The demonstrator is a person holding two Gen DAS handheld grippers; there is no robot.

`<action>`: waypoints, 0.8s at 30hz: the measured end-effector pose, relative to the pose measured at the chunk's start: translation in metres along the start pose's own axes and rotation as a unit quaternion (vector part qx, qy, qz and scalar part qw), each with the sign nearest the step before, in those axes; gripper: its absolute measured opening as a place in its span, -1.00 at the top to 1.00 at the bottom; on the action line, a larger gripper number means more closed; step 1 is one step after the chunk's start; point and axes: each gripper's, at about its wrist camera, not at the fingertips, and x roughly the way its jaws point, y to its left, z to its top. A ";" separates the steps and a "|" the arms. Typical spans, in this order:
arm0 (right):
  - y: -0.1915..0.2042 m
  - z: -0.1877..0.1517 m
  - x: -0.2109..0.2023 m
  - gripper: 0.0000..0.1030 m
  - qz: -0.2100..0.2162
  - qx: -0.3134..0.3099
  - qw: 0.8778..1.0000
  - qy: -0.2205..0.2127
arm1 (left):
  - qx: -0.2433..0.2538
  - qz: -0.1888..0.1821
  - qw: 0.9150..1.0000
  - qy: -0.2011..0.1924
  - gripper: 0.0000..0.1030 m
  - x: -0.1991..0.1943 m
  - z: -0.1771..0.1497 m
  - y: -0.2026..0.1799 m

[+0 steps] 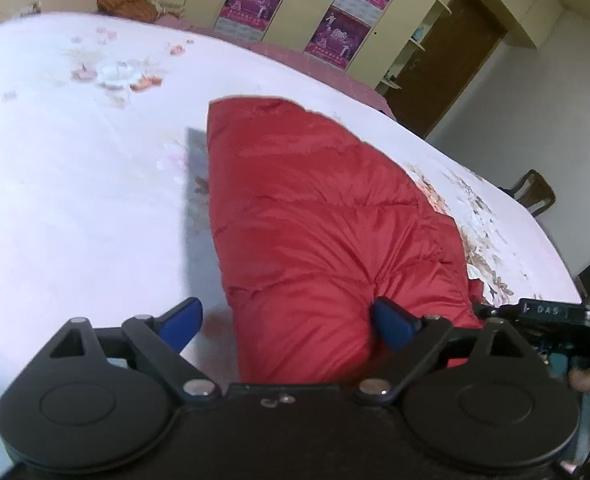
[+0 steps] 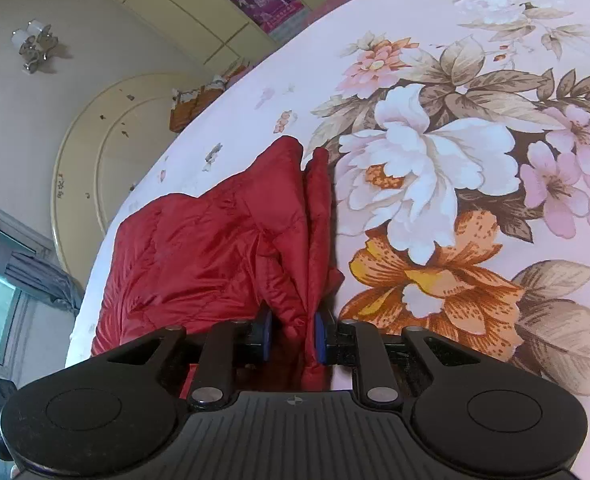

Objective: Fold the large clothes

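A red quilted down jacket (image 1: 315, 216) lies folded lengthwise on a bed with a floral sheet (image 1: 75, 184). My left gripper (image 1: 287, 322) is open, its blue fingertips (image 1: 181, 322) spread wide at the jacket's near end; the right pad touches the fabric, the left one is over the sheet. In the right wrist view the jacket (image 2: 215, 248) lies bunched on the sheet (image 2: 455, 160). My right gripper (image 2: 293, 338) is shut on a pinched fold of the jacket's edge. The right gripper also shows at the right edge of the left wrist view (image 1: 551, 316).
An orange cloth (image 1: 125, 2) lies at the bed's far end by the cream headboard (image 2: 83, 168). Wardrobes with purple posters (image 1: 335, 34), a brown door (image 1: 443, 64) and a wooden chair (image 1: 535, 192) stand beyond the bed. A window with a grey curtain (image 2: 11, 264) is at left.
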 end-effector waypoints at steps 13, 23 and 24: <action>0.122 0.040 0.032 0.64 0.006 -0.236 0.972 -0.007 | 0.089 -0.034 0.995 -0.027 -0.16 0.028 0.071 -0.042; 0.069 0.029 0.076 1.00 -0.039 -0.185 0.982 0.027 | 0.100 -0.024 0.994 0.031 -0.16 0.084 0.074 -0.044; 0.067 0.029 0.075 1.00 -0.037 -0.178 0.983 0.026 | 0.103 -0.020 0.994 0.031 -0.16 0.085 0.072 -0.046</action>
